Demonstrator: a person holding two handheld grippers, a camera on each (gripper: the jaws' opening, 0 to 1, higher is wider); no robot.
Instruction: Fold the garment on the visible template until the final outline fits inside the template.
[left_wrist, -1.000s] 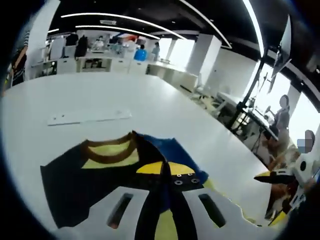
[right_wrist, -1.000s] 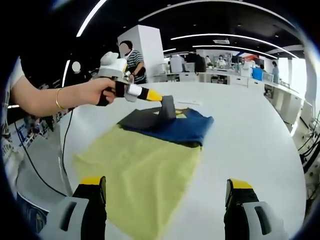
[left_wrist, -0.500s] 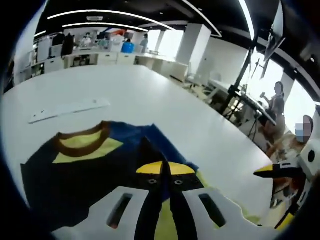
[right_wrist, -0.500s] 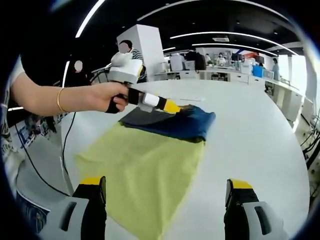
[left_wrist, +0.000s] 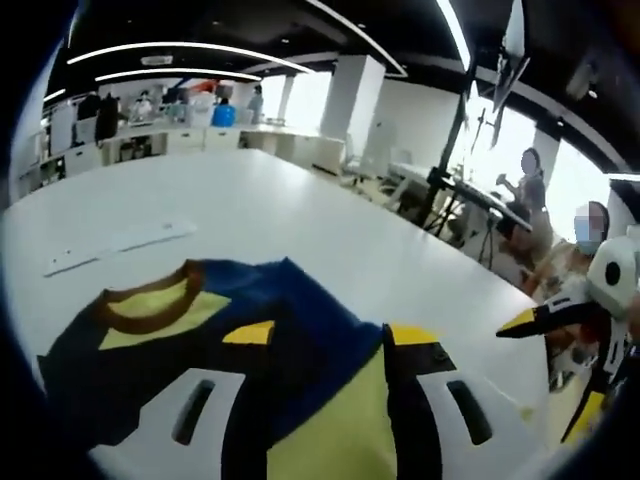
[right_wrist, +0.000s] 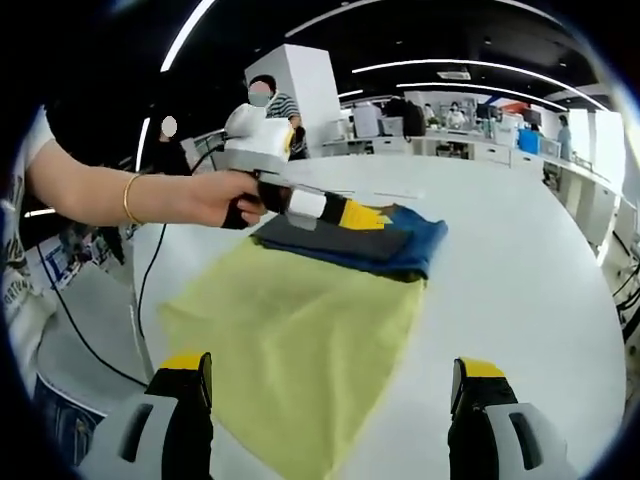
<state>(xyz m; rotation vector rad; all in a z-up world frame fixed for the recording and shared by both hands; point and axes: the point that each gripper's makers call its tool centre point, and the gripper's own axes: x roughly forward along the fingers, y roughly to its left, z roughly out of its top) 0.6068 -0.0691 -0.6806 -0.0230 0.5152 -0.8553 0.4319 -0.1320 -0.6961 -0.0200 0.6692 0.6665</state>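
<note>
A navy garment (left_wrist: 240, 355) with a brown collar (left_wrist: 150, 310) lies folded at the far end of the yellow template cloth (right_wrist: 300, 340). In the right gripper view the folded garment (right_wrist: 385, 245) covers only the cloth's far edge. My left gripper (left_wrist: 330, 333) stands open just above the garment, with nothing between its yellow-tipped jaws. A hand (right_wrist: 215, 195) holds that left gripper (right_wrist: 372, 214) low over the folded stack. My right gripper (right_wrist: 330, 365) is open at the near end of the cloth, well apart from the garment, and its yellow tip (left_wrist: 530, 322) shows at the right of the left gripper view.
The white table (left_wrist: 300, 220) runs far beyond the garment. A white strip (left_wrist: 115, 243) lies on it past the collar. A black cable (right_wrist: 140, 300) hangs off the table's left edge. People and desks stand in the background.
My left gripper was shut on a fold of the garment; its jaws have now opened and let the fabric go, which lies flat on the stack. My right gripper stays open in place.
</note>
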